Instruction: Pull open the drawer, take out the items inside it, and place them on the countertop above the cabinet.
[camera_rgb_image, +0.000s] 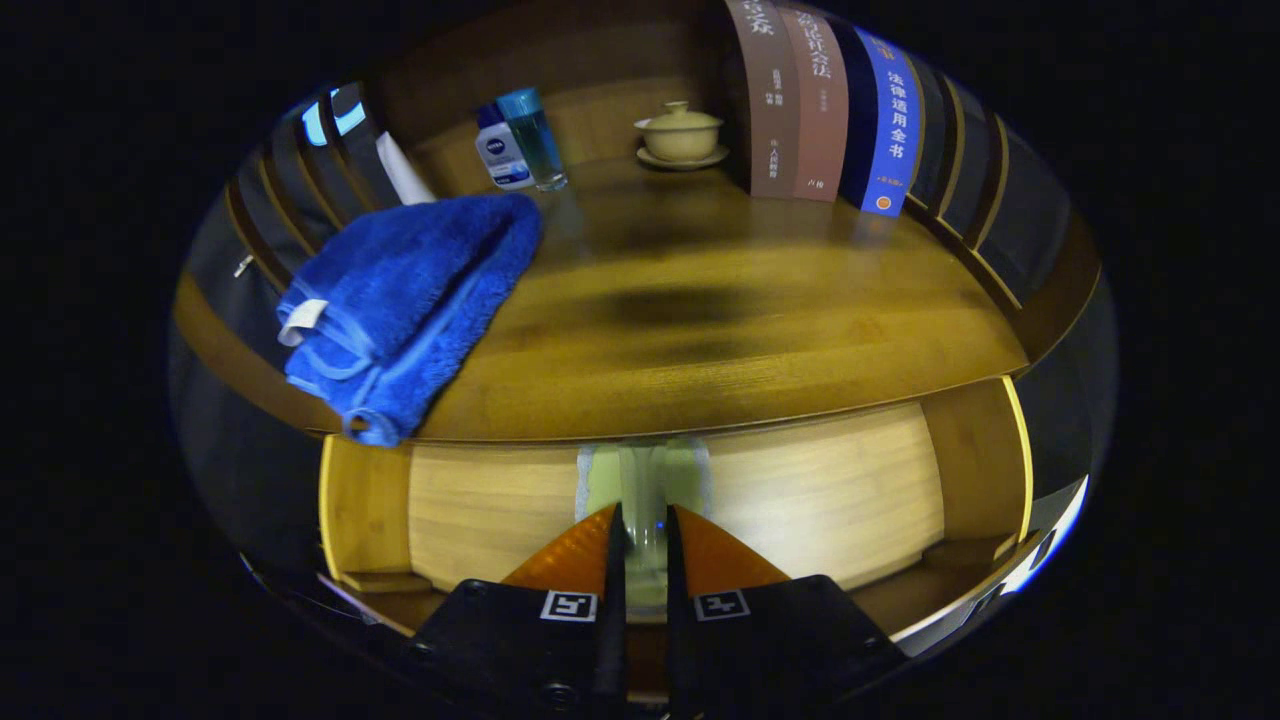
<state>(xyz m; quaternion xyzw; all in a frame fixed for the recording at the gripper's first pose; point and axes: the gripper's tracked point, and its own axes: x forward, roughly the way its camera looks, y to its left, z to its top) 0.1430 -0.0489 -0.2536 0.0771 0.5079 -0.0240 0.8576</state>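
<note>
We find the gripper (640, 540) at the drawer front (800, 490), below the countertop's (720, 330) front edge. Its fingers (560, 560) sit nearly together, clamped on the drawer's pale handle (642, 480), which stands between the tips. Step in hand, in our judgement: pulling the drawer open; it looks closed or barely started, contents not visible. On top: blue towel (400, 300) at left front corner, bottles (520, 140) and lidded cup (681, 132) along the back, books (820, 100) at right rear. Next move calls for a straight pull w/ grip held. Centre of top is free for items.
</note>
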